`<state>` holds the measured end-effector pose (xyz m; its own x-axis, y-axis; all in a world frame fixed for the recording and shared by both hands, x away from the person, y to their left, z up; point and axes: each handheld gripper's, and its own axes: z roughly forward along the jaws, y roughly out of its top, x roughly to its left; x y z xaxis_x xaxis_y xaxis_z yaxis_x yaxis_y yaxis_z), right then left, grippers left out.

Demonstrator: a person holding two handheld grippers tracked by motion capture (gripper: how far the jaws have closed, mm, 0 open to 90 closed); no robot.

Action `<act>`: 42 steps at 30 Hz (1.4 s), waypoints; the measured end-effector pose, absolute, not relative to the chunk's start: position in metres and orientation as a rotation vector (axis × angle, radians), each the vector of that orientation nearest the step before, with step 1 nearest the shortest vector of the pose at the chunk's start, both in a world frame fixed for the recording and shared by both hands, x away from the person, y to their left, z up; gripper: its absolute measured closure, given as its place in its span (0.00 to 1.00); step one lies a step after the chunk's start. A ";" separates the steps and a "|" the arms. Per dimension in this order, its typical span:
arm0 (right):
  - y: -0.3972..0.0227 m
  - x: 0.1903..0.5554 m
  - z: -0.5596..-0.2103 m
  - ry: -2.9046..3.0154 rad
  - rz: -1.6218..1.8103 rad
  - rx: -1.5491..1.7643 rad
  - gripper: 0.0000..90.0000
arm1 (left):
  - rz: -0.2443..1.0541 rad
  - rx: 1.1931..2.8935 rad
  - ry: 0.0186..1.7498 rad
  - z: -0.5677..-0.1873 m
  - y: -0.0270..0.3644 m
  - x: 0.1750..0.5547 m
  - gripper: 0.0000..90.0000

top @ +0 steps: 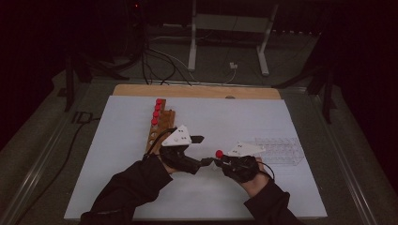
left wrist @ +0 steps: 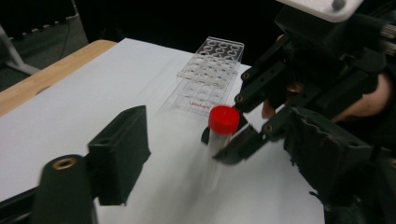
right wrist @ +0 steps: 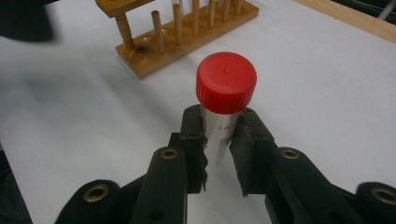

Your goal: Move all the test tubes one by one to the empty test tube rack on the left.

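I observe my right gripper pinching a red-capped tube just below its cap, held upright over the white mat, near centre. My left gripper sits just left of the tube with its jaws spread, nothing between them. The wooden rack stands farther left, the clear rack to the right.

The clear plastic tube with a red screw cap has its lower end hidden below the right claw; its printed lettering is unreadable.
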<state>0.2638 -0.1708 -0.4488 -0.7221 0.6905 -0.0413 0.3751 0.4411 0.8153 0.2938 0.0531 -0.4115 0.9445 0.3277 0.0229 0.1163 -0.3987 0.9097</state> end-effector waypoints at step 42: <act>-0.189 0.261 -0.433 2.220 1.355 0.936 0.02 | 0.457 1.943 0.456 -0.382 0.106 0.323 0.80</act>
